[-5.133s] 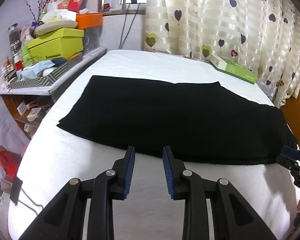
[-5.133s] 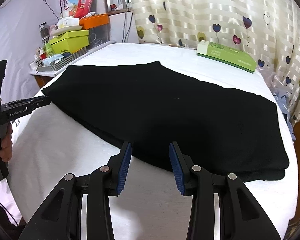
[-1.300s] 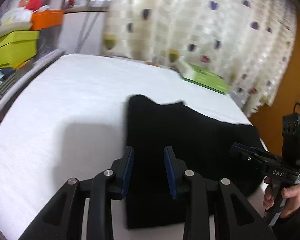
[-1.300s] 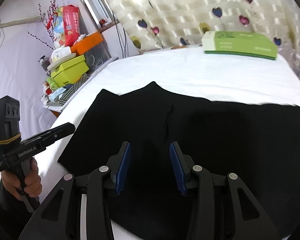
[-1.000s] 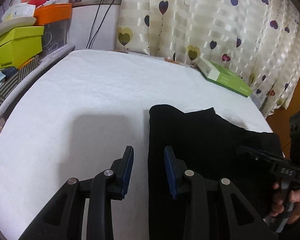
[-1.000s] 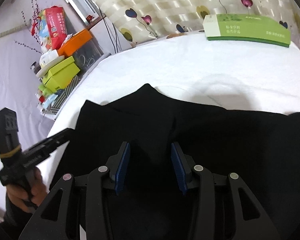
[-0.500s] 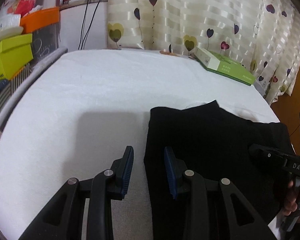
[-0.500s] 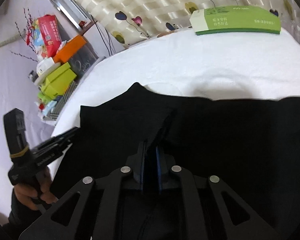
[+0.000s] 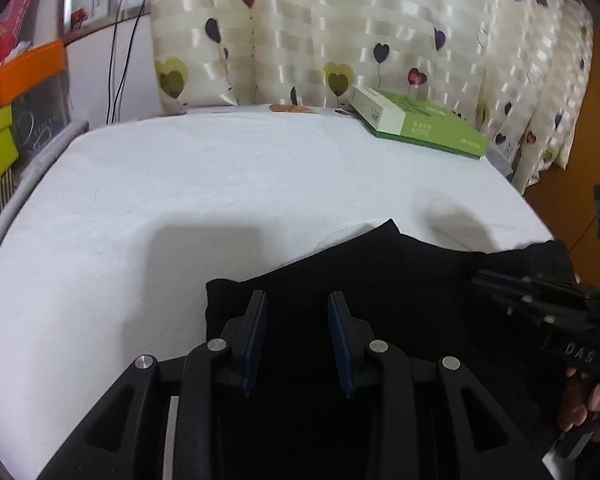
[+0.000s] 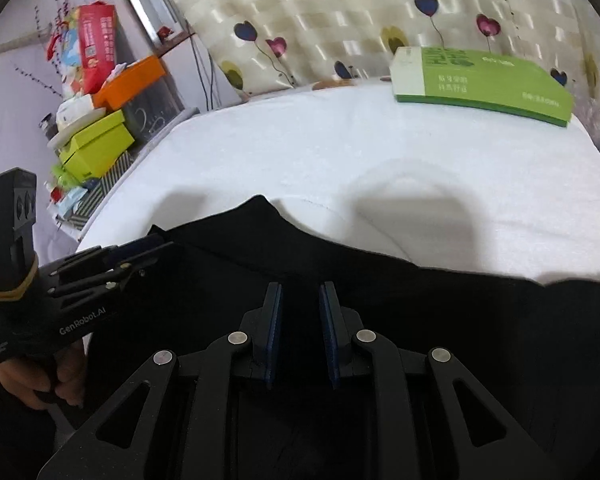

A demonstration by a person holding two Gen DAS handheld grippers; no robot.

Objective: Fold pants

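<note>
— White bed (image 9: 228, 184) under heart curtains; where are the pants (image 9: 412, 280)?
— Folded, at the bed's near edge. Left gripper (image 9: 298, 340) and right gripper (image 10: 300, 334) hover above, both spread, pinching nothing
— Next?
— Probably press the layers flat, aligning edges

"GenRobot.AI" on left hand-held gripper (image 10: 140, 254)

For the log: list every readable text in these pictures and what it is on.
"GenRobot.AI": white lettering on the black left gripper.
"DAS": on the black right gripper.
Flat green and white box: white characters, too blurred to read.
Red printed carton: print too small to read.
</note>
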